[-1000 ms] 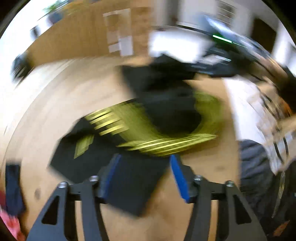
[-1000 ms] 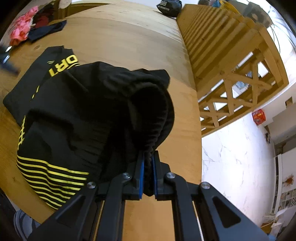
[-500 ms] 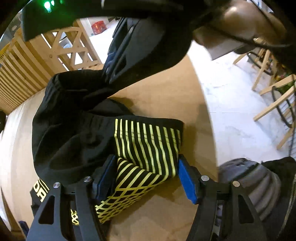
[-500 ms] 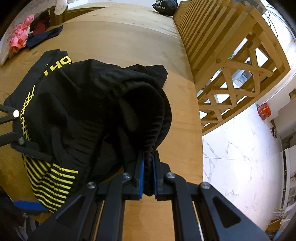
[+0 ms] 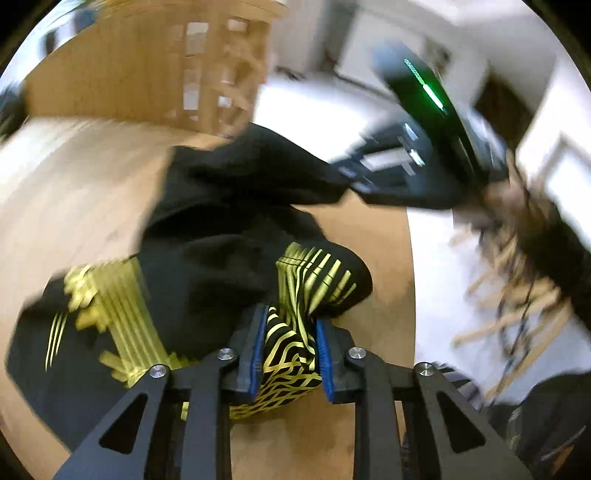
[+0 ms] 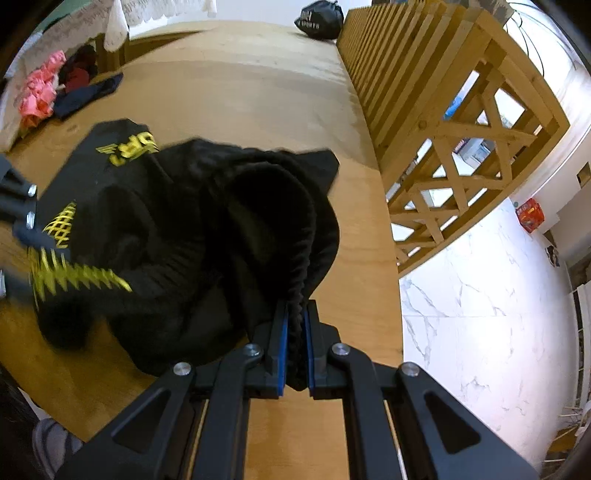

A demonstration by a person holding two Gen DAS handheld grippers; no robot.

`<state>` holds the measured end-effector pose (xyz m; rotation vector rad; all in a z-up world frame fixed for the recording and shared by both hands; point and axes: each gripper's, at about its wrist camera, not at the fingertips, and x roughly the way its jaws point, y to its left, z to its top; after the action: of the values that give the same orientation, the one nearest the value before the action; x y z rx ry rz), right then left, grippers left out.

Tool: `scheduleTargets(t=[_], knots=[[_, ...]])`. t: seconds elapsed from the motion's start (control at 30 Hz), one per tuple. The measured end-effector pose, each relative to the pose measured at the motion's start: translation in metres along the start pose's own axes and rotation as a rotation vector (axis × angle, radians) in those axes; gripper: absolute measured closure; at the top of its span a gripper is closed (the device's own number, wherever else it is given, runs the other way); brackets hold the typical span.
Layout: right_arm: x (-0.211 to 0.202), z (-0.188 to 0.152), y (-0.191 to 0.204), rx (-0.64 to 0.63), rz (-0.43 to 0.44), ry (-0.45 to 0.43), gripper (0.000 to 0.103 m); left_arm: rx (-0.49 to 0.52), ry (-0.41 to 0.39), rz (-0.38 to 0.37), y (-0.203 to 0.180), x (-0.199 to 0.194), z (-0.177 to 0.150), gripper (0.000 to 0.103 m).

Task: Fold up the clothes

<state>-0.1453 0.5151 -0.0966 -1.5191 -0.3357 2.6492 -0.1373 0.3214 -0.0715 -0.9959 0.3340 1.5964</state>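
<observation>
A pair of black shorts with yellow stripes point(image 5: 221, 240) lies bunched on the wooden table point(image 5: 74, 177). My left gripper point(image 5: 290, 332) is shut on the yellow-striped leg hem, lifting it. My right gripper point(image 6: 294, 332) is shut on the black elastic waistband point(image 6: 295, 236) and holds it raised near the table's right edge. In the right wrist view the shorts point(image 6: 166, 236) drape leftward, with the left gripper point(image 6: 22, 210) at their far left. The right gripper also shows in the left wrist view point(image 5: 406, 166), blurred.
A wooden slatted railing point(image 6: 424, 92) runs along the table's far right side. Pink and dark clothes point(image 6: 44, 96) lie at the far left corner, a black bag point(image 6: 319, 20) at the back. The table edge point(image 6: 395, 295) drops to a white marble floor point(image 6: 480, 314).
My left gripper has closed on the striped leg hem and is pulling it up; half a second ago it was open around it. The right gripper still holds the waistband.
</observation>
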Motion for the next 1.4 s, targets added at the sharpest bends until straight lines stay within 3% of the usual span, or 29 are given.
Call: scheduleTargets(t=[0.17, 0.3, 0.47, 0.63, 0.8, 0.9, 1.0, 1.23, 1.4], knots=[[-0.011, 0.012, 0.017, -0.017, 0.050, -0.028, 0.096, -0.198, -0.086, 0.031, 0.063, -0.053, -0.029, 0.084], [0.007, 0.034, 0.031, -0.037, 0.049, 0.000, 0.095, -0.243, -0.033, 0.123, 0.104, -0.050, -0.032, 0.084], [0.041, 0.053, 0.039, -0.042, 0.044, 0.061, 0.095, -0.356, 0.048, 0.165, 0.153, -0.025, -0.031, 0.061], [0.046, 0.048, 0.036, -0.051, 0.058, 0.072, 0.095, -0.226, -0.015, 0.205, 0.144, -0.056, -0.041, 0.042], [0.050, 0.043, 0.030, -0.036, 0.073, 0.084, 0.095, -0.021, -0.025, 0.254, 0.088, -0.075, -0.065, 0.042], [0.055, 0.043, 0.034, -0.051, 0.070, 0.095, 0.095, 0.081, -0.026, 0.258, 0.073, -0.060, -0.043, 0.041], [0.056, 0.043, 0.038, -0.067, 0.063, 0.096, 0.095, 0.194, 0.017, 0.216, 0.038, -0.062, -0.055, 0.042], [0.054, 0.041, 0.039, -0.067, 0.068, 0.097, 0.095, 0.420, 0.148, 0.226, -0.012, -0.012, -0.061, 0.042], [0.055, 0.040, 0.037, -0.070, 0.073, 0.094, 0.095, 0.427, 0.223, 0.254, -0.006, 0.016, -0.057, 0.039]])
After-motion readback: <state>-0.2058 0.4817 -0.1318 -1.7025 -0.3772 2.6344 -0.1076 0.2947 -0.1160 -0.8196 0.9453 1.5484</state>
